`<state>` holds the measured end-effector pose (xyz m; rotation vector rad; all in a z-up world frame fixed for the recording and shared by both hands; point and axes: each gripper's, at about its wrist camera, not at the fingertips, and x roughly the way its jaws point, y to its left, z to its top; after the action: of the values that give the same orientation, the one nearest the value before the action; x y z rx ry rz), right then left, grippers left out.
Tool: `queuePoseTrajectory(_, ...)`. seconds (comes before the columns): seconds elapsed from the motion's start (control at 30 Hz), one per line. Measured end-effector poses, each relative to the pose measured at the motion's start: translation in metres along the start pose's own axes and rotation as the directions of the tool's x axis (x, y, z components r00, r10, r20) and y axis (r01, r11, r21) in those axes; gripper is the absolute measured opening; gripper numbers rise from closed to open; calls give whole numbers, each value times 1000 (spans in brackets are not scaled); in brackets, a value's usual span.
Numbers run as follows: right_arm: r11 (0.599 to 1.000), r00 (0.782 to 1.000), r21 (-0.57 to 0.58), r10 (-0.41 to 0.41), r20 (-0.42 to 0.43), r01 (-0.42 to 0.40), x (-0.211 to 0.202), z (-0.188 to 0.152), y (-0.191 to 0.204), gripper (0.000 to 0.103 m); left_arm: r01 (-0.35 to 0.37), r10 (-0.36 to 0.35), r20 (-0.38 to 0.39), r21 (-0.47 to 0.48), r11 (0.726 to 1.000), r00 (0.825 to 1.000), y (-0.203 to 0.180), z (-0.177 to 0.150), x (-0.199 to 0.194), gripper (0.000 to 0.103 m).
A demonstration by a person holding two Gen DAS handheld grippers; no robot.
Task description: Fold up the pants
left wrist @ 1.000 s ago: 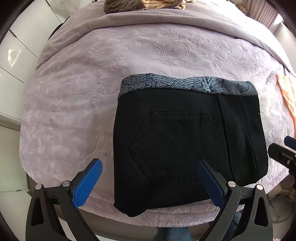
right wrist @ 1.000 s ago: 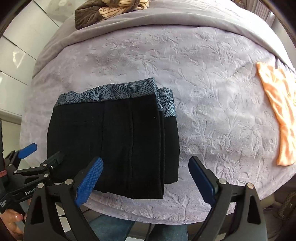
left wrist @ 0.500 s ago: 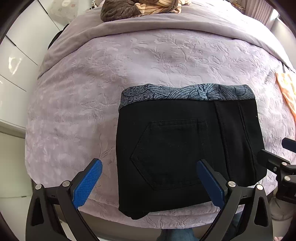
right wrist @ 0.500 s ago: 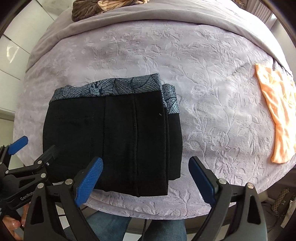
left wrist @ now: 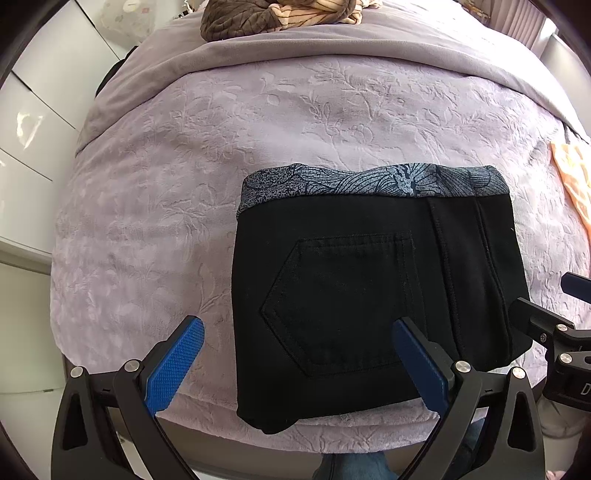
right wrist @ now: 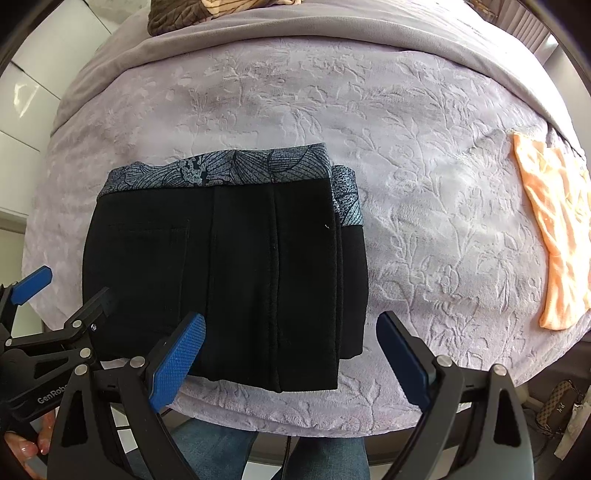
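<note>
The black pants (left wrist: 369, 288) lie folded into a compact rectangle near the front edge of the bed, their grey patterned waistband (left wrist: 369, 182) toward the far side and a back pocket facing up. They also show in the right wrist view (right wrist: 229, 266). My left gripper (left wrist: 295, 362) is open and empty, hovering above the pants' near left part. My right gripper (right wrist: 291, 354) is open and empty above the pants' near right edge. Each gripper shows at the edge of the other's view.
The lilac embossed bedspread (left wrist: 184, 166) covers the bed. An orange garment (right wrist: 554, 229) lies at the right. A brown and striped pile of clothes (left wrist: 273, 14) sits at the far end. White cabinets (left wrist: 33, 110) stand at the left.
Both grippers have drawn back and up from the folded pants, which now sit lower and smaller in view. The pants have not moved.
</note>
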<state>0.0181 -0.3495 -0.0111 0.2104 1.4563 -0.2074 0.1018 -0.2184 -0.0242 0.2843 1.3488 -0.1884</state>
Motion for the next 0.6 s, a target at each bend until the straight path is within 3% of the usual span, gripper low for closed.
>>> queuePoseTrajectory(0.6, 1000, 1000, -5, -9, 6, 9, -3, 2, 0, 95, -2, 2, 2, 7, 1000, 1000, -4, 0, -3, 102)
